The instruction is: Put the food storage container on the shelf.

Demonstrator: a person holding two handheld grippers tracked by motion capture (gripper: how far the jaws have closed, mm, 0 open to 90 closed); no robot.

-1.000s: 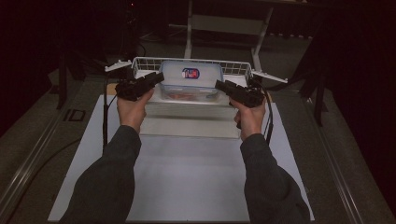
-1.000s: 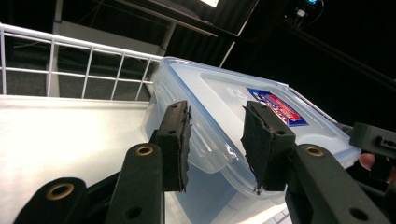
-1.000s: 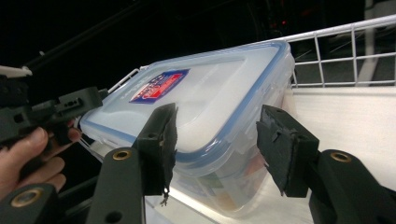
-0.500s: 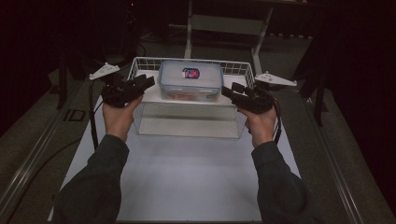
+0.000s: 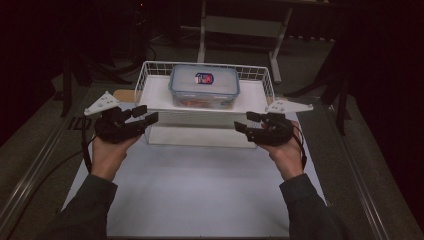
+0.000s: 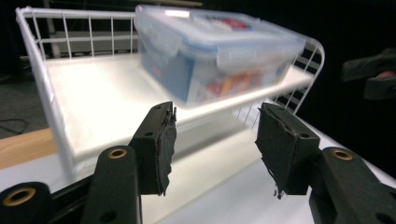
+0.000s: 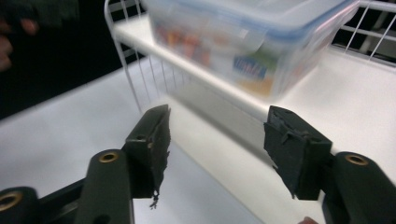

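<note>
A white wire basket with a solid white floor (image 5: 150,92) is seen from the high view at the far end of a white-topped bench (image 5: 200,185). A clear rectangular plastic food box with a blue-edged clip lid (image 5: 204,86) rests on the basket's floor, near its middle. The left claw (image 5: 146,116) is held by a hand just outside the basket's left front corner, and the right claw (image 5: 246,121) just outside its right front corner; neither touches the basket. A grey three-cornered plate is carried on top of each.

In the left gripper view, the left claw (image 6: 215,140) is shown released, its jaws spread with nothing between them, and the box (image 6: 219,51) stands beyond, above the basket's front rail (image 6: 46,93). In the right gripper view, the right claw (image 7: 217,140) is likewise spread and empty, with the box (image 7: 252,42) ahead.

Coloured contents are glimpsed through the box's walls, but they are blurred and cannot be made out. A red and blue label on the lid is too small to read. The person's sleeves are cut off at the bottom edge.

The surrounding room is dark; a grey frame (image 5: 240,25) is dimly seen behind the bench.
</note>
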